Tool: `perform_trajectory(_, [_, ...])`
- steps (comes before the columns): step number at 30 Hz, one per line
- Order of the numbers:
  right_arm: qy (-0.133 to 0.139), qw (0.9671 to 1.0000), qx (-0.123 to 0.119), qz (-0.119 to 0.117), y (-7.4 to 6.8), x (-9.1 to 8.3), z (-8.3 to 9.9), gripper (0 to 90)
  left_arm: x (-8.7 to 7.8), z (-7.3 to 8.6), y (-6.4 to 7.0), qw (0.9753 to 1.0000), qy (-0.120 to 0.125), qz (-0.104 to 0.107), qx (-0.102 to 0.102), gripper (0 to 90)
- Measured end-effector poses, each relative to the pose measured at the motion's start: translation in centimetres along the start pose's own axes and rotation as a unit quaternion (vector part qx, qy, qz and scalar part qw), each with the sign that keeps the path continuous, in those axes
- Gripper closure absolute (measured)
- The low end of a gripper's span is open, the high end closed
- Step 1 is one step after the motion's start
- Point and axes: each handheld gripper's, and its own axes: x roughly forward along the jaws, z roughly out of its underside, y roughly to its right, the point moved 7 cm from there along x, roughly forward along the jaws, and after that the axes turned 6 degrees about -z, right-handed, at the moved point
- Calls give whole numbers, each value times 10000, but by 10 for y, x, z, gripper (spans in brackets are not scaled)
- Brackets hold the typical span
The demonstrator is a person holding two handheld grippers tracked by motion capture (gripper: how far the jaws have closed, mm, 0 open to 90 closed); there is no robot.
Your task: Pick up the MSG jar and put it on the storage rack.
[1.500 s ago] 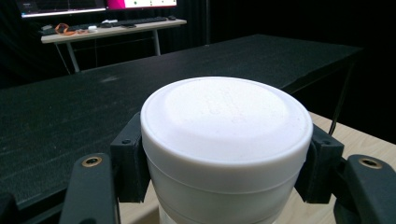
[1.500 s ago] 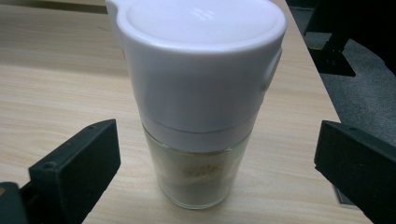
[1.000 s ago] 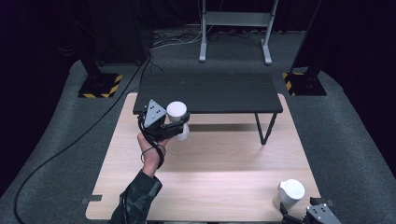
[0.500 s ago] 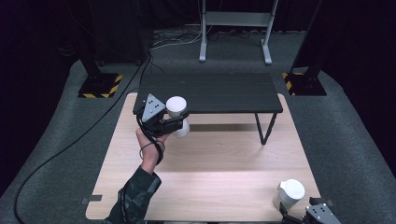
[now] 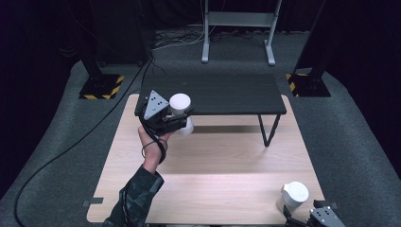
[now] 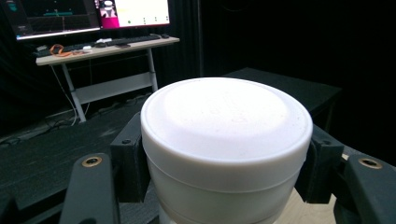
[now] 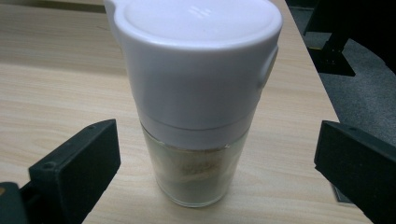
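A white-lidded jar (image 5: 180, 105) is clamped between the jaws of the left gripper (image 5: 178, 124), held in the air at the far left of the wooden table (image 5: 222, 156), just at the near edge of the black bench (image 5: 222, 94). At the table's near right corner stands a white-capped glass shaker (image 5: 293, 195) on the wood, between the spread, released jaws of the right gripper (image 7: 215, 172), neither of which touches it.

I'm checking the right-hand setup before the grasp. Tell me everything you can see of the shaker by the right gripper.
The shaker is a clear glass jar with a tall white plastic cap that has a flip lid, shut. A little pale powder lies at the bottom. It stands upright on the wooden table, near its front right corner. The right gripper has its open jaws to either side, clear of the glass.
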Motion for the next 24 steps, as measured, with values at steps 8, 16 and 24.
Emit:
perform_trajectory(8, [5,10000,-7,-3,0,0,0,0,-2,-9,-1,10000,72,-14,50,340])
perform_trajectory(16, [10,10000,3,-3,0,0,-1,0,-4,-20,-6,9999,141,-65,50,340])
perform_trajectory(24, [19,10000,7,-25,1,0,-1,0,-4,-31,-10,9997,177,-138,102,340])
